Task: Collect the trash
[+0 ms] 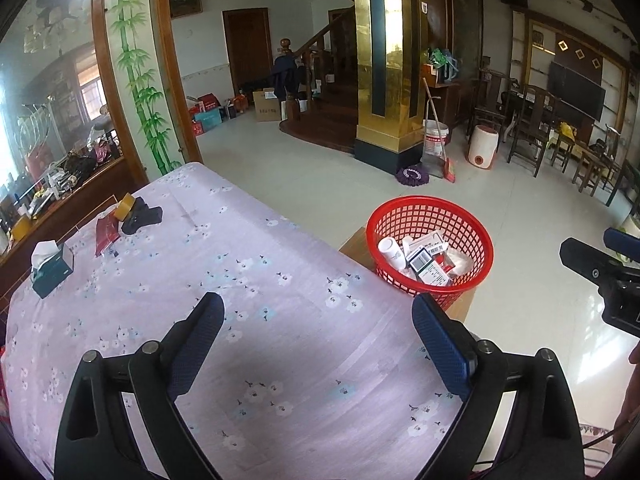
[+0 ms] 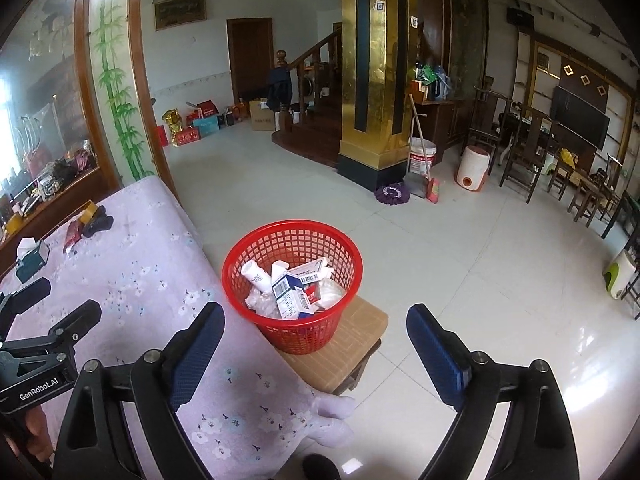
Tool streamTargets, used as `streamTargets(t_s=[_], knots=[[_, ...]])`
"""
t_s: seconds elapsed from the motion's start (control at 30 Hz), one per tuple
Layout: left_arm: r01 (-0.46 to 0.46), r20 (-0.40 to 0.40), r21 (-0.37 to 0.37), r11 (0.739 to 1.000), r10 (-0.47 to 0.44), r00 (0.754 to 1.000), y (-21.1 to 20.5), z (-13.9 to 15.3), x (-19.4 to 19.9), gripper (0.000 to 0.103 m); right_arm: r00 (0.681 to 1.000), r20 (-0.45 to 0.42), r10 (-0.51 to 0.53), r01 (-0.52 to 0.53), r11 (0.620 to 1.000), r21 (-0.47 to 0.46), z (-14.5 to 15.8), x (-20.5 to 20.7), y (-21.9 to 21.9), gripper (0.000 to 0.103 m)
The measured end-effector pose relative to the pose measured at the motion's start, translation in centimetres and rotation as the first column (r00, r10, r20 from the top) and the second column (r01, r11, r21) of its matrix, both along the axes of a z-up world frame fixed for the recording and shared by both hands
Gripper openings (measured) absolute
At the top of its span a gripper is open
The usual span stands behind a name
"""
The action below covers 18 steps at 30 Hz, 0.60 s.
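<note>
My left gripper [image 1: 318, 312] is wide open over the flowery tablecloth [image 1: 256, 272]. The red basket [image 1: 430, 248] holds trash.

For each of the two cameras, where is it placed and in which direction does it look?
Left wrist: on the left gripper, tilted down over the floral tablecloth; own open jaws show, right gripper at the right edge.
Right wrist: on the right gripper, tilted down at the red basket on its stool; own open jaws show, left gripper at the left edge.
Shared: basket, tablecloth, tissue box, gold pillar.
</note>
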State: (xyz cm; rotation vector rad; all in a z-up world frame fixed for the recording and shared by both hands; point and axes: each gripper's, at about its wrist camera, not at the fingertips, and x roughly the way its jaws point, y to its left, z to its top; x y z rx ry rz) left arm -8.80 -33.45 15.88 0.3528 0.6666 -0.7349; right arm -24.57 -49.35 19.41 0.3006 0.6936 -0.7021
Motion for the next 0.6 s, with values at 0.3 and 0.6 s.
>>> streamTargets(t_s=[0.3, 0.6], knots=[[-0.023, -0.007, 0.014, 1.0, 0.023, 1.0, -0.1, -0.3, 0.5, 0.094, 1.0, -0.017, 0.023, -0.023, 1.0, -0.003, -0.3, 0.9, 0.2, 0.095], [-0.03, -0.012, 0.015, 0.999, 0.031, 0.999, -0.2, -0.4, 0.5, 0.094, 0.999, -0.026, 0.045, -0.045, 0.999, 0.0, -0.6, 1.8, -0.2, 0.095]])
